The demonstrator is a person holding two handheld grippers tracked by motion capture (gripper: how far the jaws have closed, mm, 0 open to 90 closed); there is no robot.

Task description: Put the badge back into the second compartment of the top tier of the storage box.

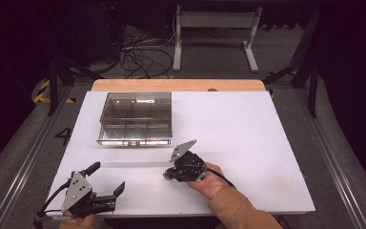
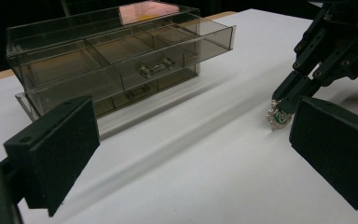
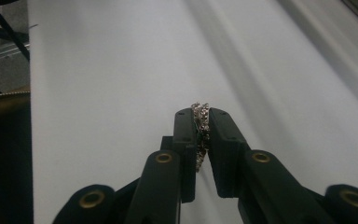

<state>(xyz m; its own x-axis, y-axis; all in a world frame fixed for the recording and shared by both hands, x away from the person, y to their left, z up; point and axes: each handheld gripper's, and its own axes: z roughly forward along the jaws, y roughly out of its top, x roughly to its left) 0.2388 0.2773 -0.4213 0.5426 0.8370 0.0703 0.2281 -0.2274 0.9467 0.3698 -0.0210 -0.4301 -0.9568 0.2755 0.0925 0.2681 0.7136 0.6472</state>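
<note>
Left gripper (image 1: 108,177) at near table (image 1: 248,143) edge, jaws spread wide, holding nothing. Right gripper (image 3: 201,122) past it, mid-table, pinching sparkly jewel (image 3: 200,135) low over white top. Clear drawer box (image 1: 136,118) farther back, top drawer pulled out

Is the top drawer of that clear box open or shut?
Open: the top drawer juts forward past the clear box's front, over the lower handle.
</note>
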